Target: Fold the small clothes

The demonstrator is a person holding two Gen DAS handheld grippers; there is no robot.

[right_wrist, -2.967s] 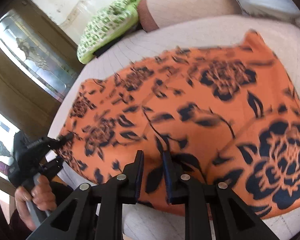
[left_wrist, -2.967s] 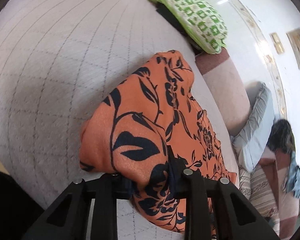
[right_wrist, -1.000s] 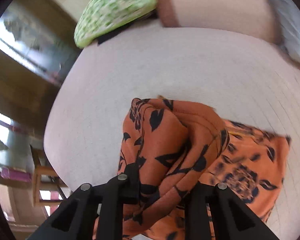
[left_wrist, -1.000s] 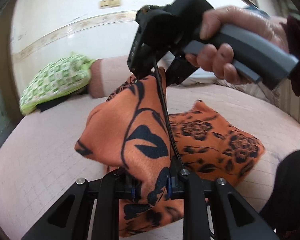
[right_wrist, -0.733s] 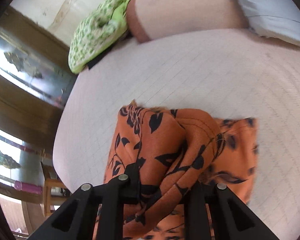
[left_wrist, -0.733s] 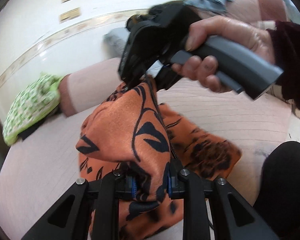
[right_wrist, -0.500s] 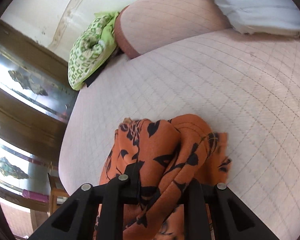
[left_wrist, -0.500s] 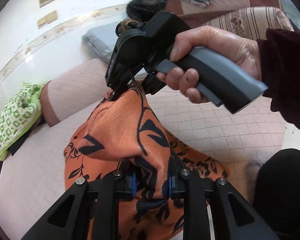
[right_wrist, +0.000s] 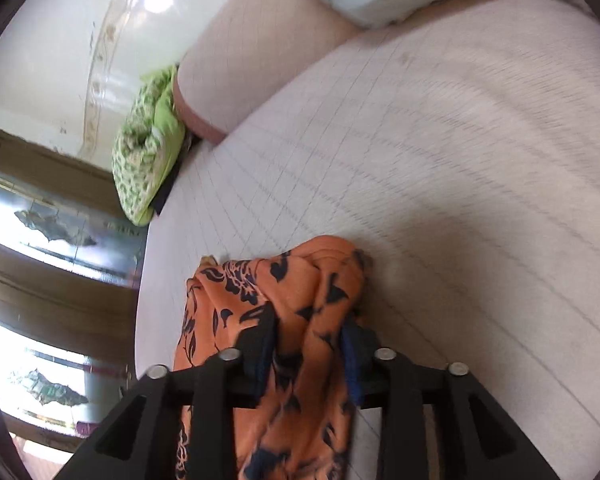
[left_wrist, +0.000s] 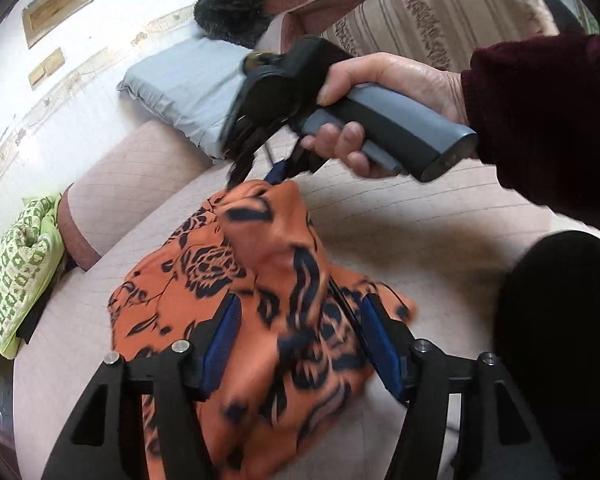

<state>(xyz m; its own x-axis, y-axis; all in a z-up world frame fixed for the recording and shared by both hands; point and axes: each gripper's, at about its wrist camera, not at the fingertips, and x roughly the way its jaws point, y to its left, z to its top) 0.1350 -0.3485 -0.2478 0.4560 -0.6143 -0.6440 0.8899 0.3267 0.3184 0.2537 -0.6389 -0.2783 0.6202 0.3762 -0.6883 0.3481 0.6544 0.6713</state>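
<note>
An orange garment (left_wrist: pixel 204 272) with a dark flower print lies bunched on the pale quilted seat (left_wrist: pixel 400 232). My left gripper (left_wrist: pixel 302 340) is low over its near edge. Its jaws are opening wide, and the blurred cloth sags between the blue pads (left_wrist: pixel 222 336) without being pressed. A hand in a dark red sleeve holds my right gripper (left_wrist: pixel 260 172) at the garment's raised far peak. In the right wrist view my right gripper (right_wrist: pixel 308 348) has its jaws opening too. A fold of the garment (right_wrist: pixel 240 280) hangs loose between them.
A green patterned cushion (left_wrist: pixel 20 276) lies at the seat's left end beside a pink bolster (left_wrist: pixel 132 180). A grey pillow (left_wrist: pixel 184 88) rests behind it. The person's dark-clad knee (left_wrist: pixel 560 340) is at the right. Bare quilted seat (right_wrist: pixel 460 160) stretches beyond the garment.
Both grippers went from shut on the garment to jaws apart. The cloth has slackened and sunk onto the seat. Both hands carried it sideways, towards the grey pillow.
</note>
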